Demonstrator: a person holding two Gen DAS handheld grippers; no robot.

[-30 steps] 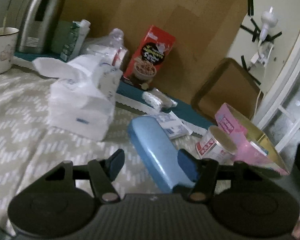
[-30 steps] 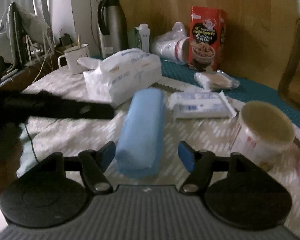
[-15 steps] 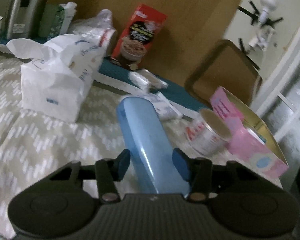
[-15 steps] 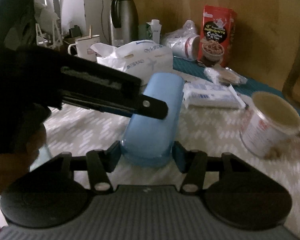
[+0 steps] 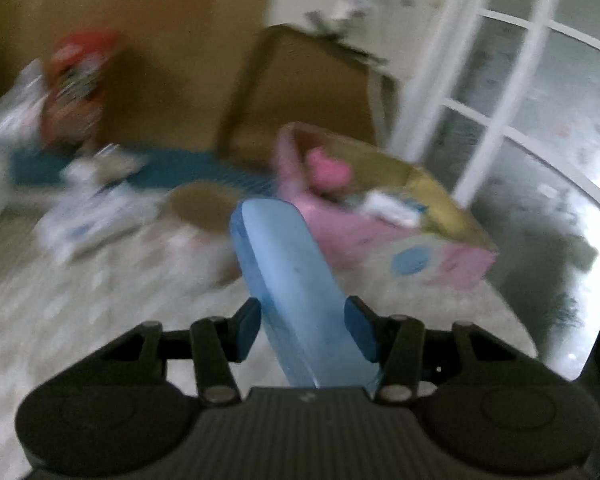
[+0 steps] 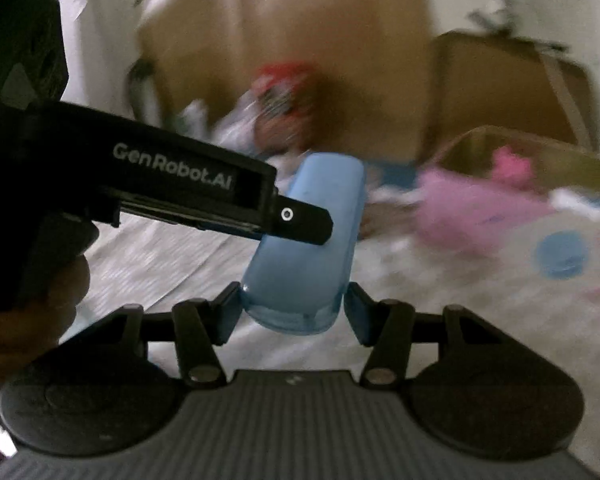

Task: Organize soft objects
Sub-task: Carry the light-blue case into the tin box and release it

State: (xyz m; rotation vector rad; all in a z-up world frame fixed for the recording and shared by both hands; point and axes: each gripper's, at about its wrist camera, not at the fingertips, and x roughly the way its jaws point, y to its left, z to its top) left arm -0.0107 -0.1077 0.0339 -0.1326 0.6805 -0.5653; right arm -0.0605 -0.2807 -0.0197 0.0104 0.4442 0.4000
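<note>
- One blue soft case (image 5: 296, 280), frame centre, clamped at once by both grippers: left gripper (image 5: 306, 332) and right gripper (image 6: 292, 312).
- One pink box (image 5: 452, 256), right, open-topped.
- One red carton (image 5: 80, 76), upper left, blurred.

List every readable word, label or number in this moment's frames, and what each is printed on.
"GenRobot.AI": white lettering on the side of the left gripper, seen from the right wrist.
Red box: print blurred, unreadable.
Pink box: a blue oval mark shows, any wording blurred.
White packet: blue print smeared, unreadable.
Blue case: no text visible.
</note>
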